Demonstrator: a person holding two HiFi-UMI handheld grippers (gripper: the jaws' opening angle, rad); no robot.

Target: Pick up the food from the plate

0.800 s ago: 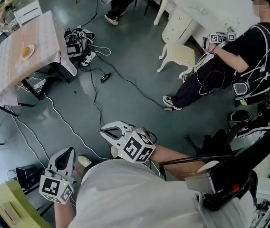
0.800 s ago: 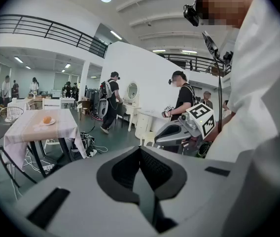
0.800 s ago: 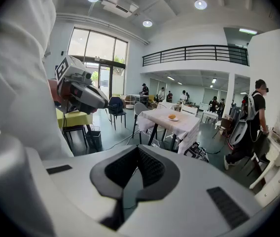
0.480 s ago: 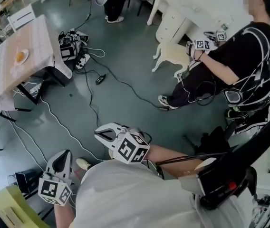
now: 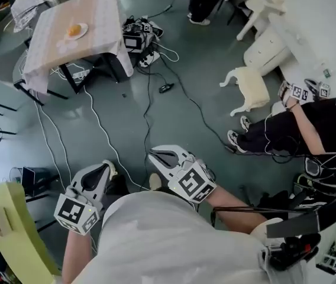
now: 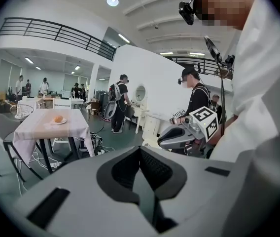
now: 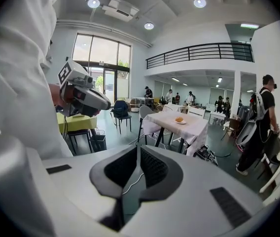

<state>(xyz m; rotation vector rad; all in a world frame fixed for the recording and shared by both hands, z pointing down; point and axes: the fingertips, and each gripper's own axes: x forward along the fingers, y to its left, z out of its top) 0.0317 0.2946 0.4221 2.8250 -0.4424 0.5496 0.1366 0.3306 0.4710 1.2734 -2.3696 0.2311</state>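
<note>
**Position of the operator.** The person stands on an open grey floor (image 5: 180, 120), well away from the work area. Both tools are held close in front of the body and angled slightly downward.

**Left hand-held gripper** (image 5: 106, 167). Its own view shows the two jaws brought together, with the dark pads meeting along the centre line. Nothing is between them. It carries nothing.

**Right hand-held gripper** (image 5: 154, 154). The condition is the same. The jaws are closed against each other and only the floor shows through the recess behind them. It holds nothing. In the head view it sits just beside the left tool, slightly ahead of it.

**Task item.** The food (image 5: 73, 29) is a small rounded orange-yellow piece lying on a white plate (image 5: 81, 33). The plate stands on a desk (image 5: 100, 19) covered with a pale checked cloth, at the upper left of the head view. Desk and plate are well apart from both tools. Each gripper view shows them only as a small distant group across the room. The food is untouched and neither tool is near it.

**Surroundings.**
- Cables (image 5: 148, 99) trail across the floor from the desk toward the operator's feet.
- A cluster of electronic gear (image 5: 137, 35) lies on the floor at the desk's right corner.
- A white chair (image 5: 252, 87) stands to the right.
- Near that chair is a seated person (image 5: 286, 132) in dark clothing, wearing marker cubes at the hands.
- Other people stand in the background of both gripper views, too small to detail.
</note>
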